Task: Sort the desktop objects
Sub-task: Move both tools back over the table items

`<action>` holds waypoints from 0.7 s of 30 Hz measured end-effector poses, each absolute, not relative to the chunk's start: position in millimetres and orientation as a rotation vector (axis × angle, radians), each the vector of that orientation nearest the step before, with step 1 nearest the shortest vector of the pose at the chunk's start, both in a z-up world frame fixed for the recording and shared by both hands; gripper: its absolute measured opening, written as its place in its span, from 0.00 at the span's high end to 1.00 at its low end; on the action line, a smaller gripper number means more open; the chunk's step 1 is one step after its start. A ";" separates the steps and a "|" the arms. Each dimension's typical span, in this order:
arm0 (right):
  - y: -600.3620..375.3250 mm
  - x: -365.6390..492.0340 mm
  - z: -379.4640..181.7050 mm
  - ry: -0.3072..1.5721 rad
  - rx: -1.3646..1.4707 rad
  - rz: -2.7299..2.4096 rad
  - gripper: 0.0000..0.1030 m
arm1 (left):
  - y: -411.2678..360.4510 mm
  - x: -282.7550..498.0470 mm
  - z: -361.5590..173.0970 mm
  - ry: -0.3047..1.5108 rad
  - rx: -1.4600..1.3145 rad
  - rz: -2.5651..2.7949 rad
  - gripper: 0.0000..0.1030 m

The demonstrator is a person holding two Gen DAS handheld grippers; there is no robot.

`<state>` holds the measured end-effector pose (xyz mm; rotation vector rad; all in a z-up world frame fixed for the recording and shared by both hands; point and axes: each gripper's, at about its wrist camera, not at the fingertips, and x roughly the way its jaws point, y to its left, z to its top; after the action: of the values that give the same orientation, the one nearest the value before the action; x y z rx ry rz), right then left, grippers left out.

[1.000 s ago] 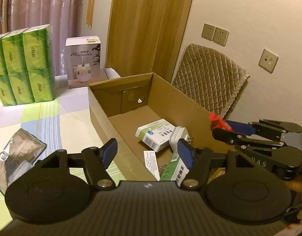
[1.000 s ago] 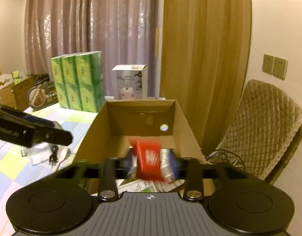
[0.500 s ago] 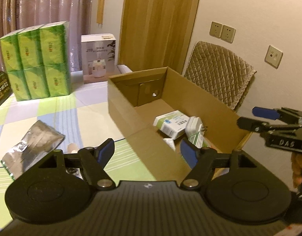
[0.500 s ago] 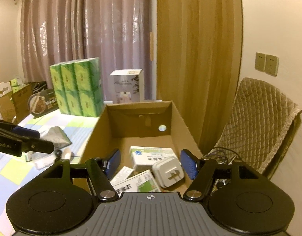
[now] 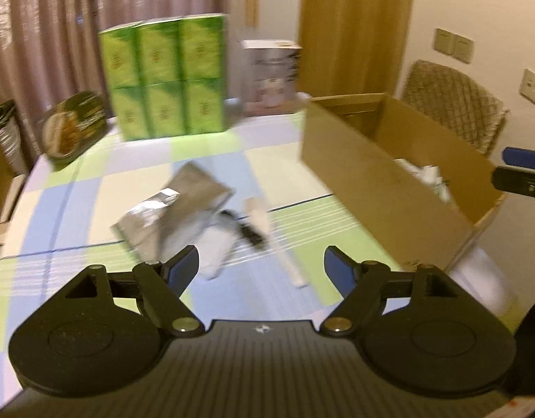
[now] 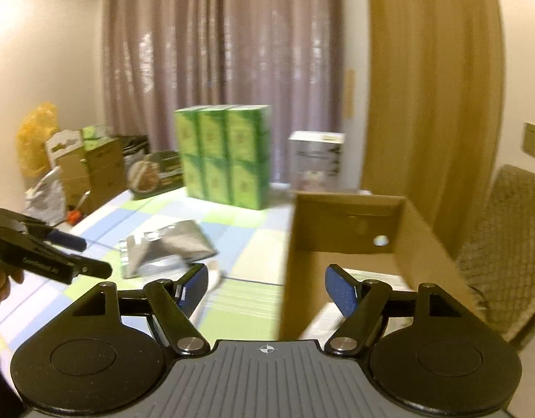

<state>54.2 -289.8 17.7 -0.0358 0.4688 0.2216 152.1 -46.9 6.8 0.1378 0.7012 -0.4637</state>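
We see each gripper, left gripper (image 5: 262, 268) and right gripper (image 6: 266, 284), as matte black, with round discs, silver pivot screws, blue finger pads and a ribbed grey housing.

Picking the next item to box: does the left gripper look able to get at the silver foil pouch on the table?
Probably yes. The left gripper is empty, jaws opening, and the silver foil pouch lies uncovered just ahead on the table; only its near edge meets the white clutter.

R tongs (image 6: 265, 287) opening, empty, by cardboard box (image 6: 340, 244).
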 end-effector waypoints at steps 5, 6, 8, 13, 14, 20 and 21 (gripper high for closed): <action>-254.1 66.0 6.8 0.505 -0.064 0.278 0.29 | -7.5 155.4 3.3 0.704 0.125 -0.412 0.26; -248.0 69.0 4.4 0.512 -0.070 0.287 0.29 | -0.7 156.9 2.7 0.702 0.121 -0.404 0.26; -238.8 73.9 -0.6 0.525 -0.077 0.300 0.29 | 9.6 159.1 0.6 0.702 0.113 -0.394 0.26; -218.0 93.2 -15.3 0.560 -0.092 0.320 0.29 | 20.9 168.8 -12.2 0.707 0.119 -0.407 0.26; -214.9 95.2 -18.1 0.565 -0.092 0.322 0.29 | 21.2 170.5 -15.7 0.709 0.123 -0.414 0.26; -202.0 114.8 -35.3 0.603 -0.091 0.329 0.29 | 15.5 187.7 -38.2 0.725 0.174 -0.463 0.26; -200.4 117.7 -37.8 0.608 -0.092 0.329 0.29 | 13.6 191.5 -41.1 0.723 0.185 -0.474 0.26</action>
<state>117.7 -200.4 -37.8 -0.0921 0.6080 0.3289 191.5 13.6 -41.1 0.1854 0.7234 -0.4741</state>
